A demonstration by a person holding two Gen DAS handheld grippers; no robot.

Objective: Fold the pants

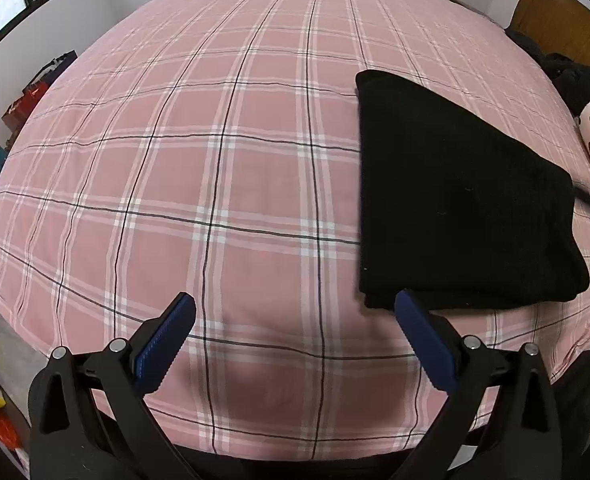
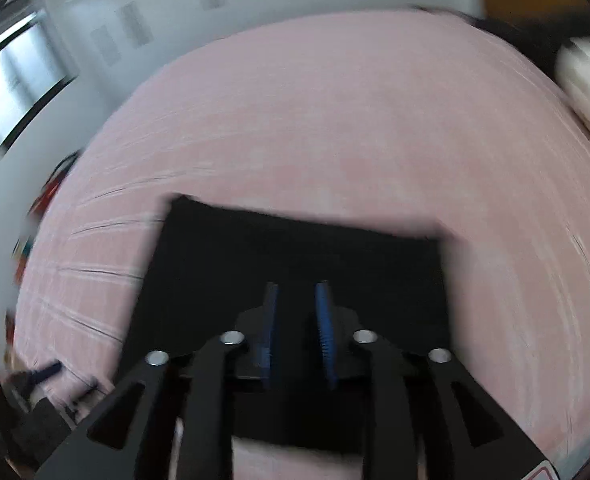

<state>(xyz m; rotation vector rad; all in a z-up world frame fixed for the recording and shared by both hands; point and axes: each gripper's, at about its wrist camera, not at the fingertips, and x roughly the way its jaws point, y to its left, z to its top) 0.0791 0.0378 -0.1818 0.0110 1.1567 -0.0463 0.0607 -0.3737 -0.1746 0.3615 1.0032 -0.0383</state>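
pants on bed, right side

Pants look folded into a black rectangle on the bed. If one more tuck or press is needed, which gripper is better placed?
Probably the right gripper: it hangs directly over the folded pants. The left gripper faces mostly bare bedsheet.

bed | pink plaid sheet | folded black pants on it
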